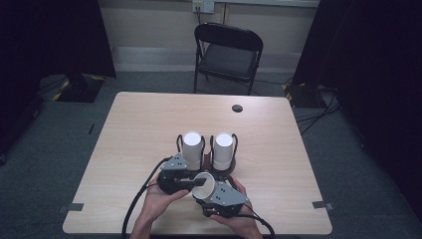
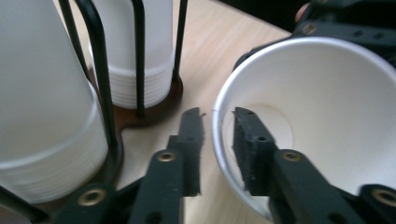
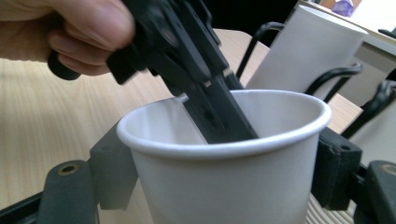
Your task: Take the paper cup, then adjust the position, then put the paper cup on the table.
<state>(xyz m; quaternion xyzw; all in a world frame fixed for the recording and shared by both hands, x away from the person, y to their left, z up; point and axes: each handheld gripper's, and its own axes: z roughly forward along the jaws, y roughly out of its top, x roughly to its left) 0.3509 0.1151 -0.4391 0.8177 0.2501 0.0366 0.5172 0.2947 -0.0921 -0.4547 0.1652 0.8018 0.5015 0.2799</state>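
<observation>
Where the two grippers meet at the near side of the table (image 1: 139, 119), a single paper cup (image 1: 204, 185) lies tipped on its side between them, just in front of the cup rack (image 1: 225, 172). The right gripper (image 1: 211, 191) grips the cup's body, one jaw pressed on each side of the wall, as the right gripper view shows. The left gripper (image 1: 196, 183) reaches in from the cup's open mouth; its jaws straddle the rim, one inside the cup and one outside. They stand a little apart there, and whether they pinch the wall cannot be told. In the rack, behind the cup, stand two stacks of upturned cups: the left stack (image 1: 192, 144) and the right stack (image 1: 223, 148), each ringed by black wire loops. A hand (image 1: 159, 201) holds the left gripper, nearer the person than the rack. A chair (image 1: 228, 56) stands well beyond the rack, past the table's far edge.
</observation>
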